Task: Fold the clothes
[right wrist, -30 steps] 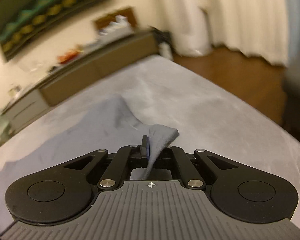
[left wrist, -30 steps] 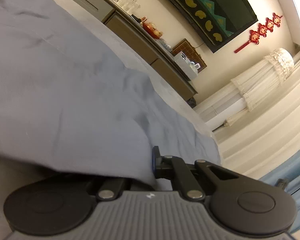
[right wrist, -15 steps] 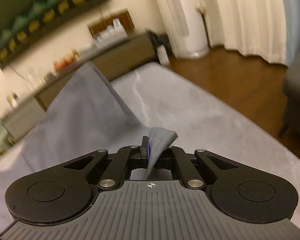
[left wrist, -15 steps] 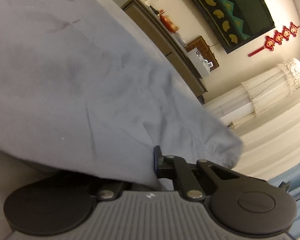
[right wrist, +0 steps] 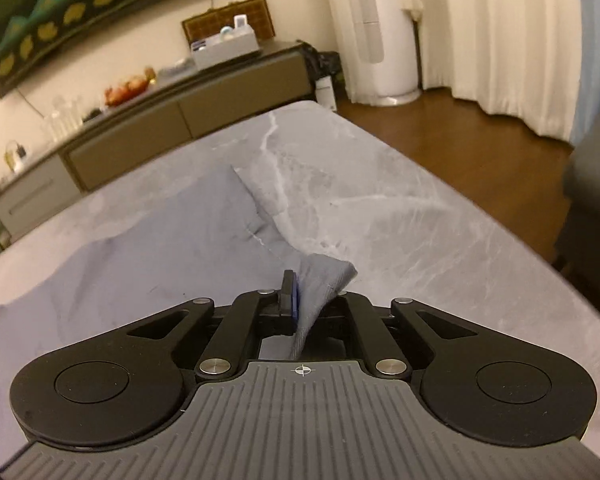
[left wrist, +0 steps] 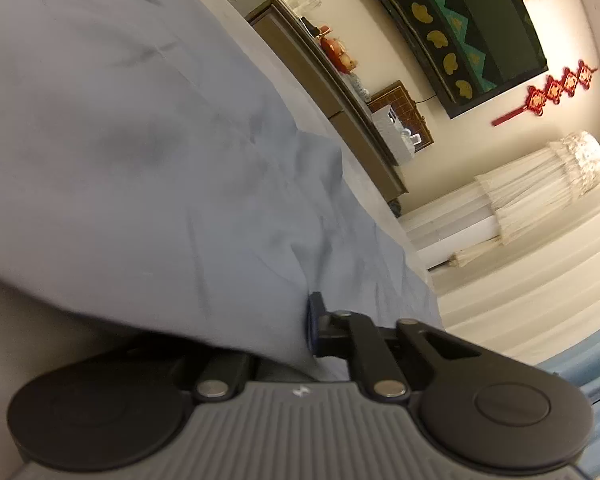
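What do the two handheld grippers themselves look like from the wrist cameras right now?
Both match. The right gripper has a ribbed grey body with a small crosshair mark, two round black discs at its sides, black linkage arms with silver pivot pins, and blue-faced black pads. The left gripper shows the same grey ribbing, discs and pins. No cables, hands or sleeves are visible.

a broad grey tabletop with pale marble-like veining [right wrist: 400, 216] carries everything here, its surface smooth and rounded toward the far corner near the wooden floor. directly on it lies a slate-blue cotton garment [right wrist: 160, 248], spread over the left part of the top with soft creases and one squared corner pointing toward the far edge. the right part of the top is bare stone pattern. from the left wrist view the same blue cloth [left wrist: 140, 140] fills the near surface, rumpled into low ridges.
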Tool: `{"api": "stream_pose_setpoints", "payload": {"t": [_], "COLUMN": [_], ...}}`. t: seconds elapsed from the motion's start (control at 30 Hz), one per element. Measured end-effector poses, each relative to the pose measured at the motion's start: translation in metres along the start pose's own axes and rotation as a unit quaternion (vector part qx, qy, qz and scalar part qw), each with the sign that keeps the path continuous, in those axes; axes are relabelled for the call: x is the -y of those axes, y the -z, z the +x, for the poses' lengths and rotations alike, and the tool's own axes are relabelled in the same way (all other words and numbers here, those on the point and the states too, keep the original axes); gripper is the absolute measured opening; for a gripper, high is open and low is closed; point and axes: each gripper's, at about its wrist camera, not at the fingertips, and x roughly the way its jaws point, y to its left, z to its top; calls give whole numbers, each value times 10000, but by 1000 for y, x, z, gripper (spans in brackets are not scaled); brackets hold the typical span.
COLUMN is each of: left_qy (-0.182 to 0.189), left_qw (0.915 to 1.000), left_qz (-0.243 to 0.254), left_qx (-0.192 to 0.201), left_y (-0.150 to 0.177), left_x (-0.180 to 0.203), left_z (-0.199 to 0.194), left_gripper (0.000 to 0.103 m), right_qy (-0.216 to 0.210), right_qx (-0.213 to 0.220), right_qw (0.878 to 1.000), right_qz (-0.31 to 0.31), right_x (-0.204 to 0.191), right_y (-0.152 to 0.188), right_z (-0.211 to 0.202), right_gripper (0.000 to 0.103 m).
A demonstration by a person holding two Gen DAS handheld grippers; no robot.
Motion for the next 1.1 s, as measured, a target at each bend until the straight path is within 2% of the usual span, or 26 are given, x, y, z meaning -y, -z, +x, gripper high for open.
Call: {"api": "stream_pose_setpoints", "payload": {"t": [0.03,0.07,0.1,0.13,0.2,0.23,0.27,0.33,0.4,0.43,0.53,0.63,0.73,0.83,0.93,1.0,1.1], "left_qy": [71,90,70,48,-55,-92,-100,-143,-241,-290,-513,-820,-1202,-1611,-1748,-2029,-2426], "left_qw": [10000,9999,9998,9994,9983,9972,9957,9920,9876,9850,9745,9602,9430,9222,9146,9150,9010], "left_qz": [-30,-75,-115,-155,-271,-376,-513,-800,-1011,-1115,-1355,-1486,-1680,-2016,-2129,-2031,-1736], "left_qx": [2,58,173,292,521,641,759,964,1178,1284,1714,2216,2610,2882,2960,2836,3151], "left_y": [-3,-7,-12,-16,-27,-34,-41,-56,-69,-75,-104,-137,-172,-203,-230,-246,-262], "left_x": [-4,-8,-15,-21,-36,-46,-56,-76,-94,-102,-134,-163,-197,-225,-240,-239,-220], "left_z": [-8,-20,-34,-47,-71,-81,-90,-108,-129,-139,-178,-215,-249,-276,-288,-293,-309], "left_gripper": [15,32,35,44,49,48,47,46,46,46,45,45,45,44,44,42,41], "right_qy": [33,204,483,772,1242,1229,1014,388,-51,-122,112,239,330,278,158,107,31], "right_qx": [-2,38,180,348,669,807,844,632,154,-55,-435,-456,-483,-389,-300,-311,-310], "right_qw": [10000,9998,9987,9964,9899,9891,9912,9946,9927,9903,9880,9877,9879,9940,9994,9983,9914], "right_qz": [22,42,52,64,110,54,-148,-731,-1195,-1381,-1475,-1473,-1436,-981,-88,482,1268], "right_x": [1,4,5,5,-1,-8,-18,-48,-72,-82,-90,-93,-95,-81,-45,-15,27], "right_y": [-1,-1,0,0,-4,-4,-2,9,25,33,44,44,44,43,37,37,41], "right_z": [-3,-9,-18,-27,-50,-62,-69,-74,-64,-57,-39,-37,-38,-54,-73,-82,-87], "right_gripper": [32,56,61,62,62,63,63,60,52,50,51,59,62,63,68,72,73]}}
